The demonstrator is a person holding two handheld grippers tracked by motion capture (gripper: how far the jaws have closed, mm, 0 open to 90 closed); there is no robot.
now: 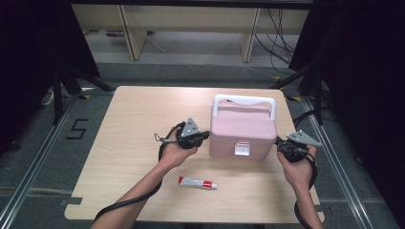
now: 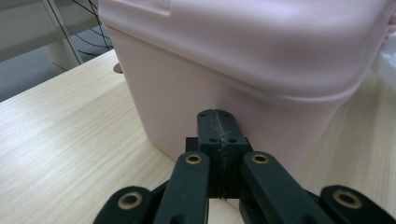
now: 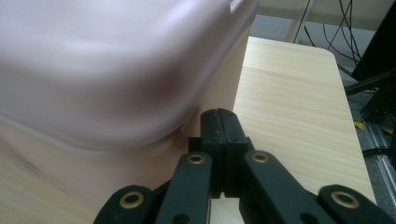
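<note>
A pink box (image 1: pixel 243 133) with a white handle (image 1: pixel 244 101) sits on the table (image 1: pixel 138 114), toward the right side. The left tongs (image 1: pixel 204 136) are clenched tight on nothing, with the tips right at the box's left wall, maybe touching it. The right tongs (image 1: pixel 280 143) are clenched too, close by the box's right wall. A small tube (image 1: pixel 197 182) lies in front of the box.
</note>
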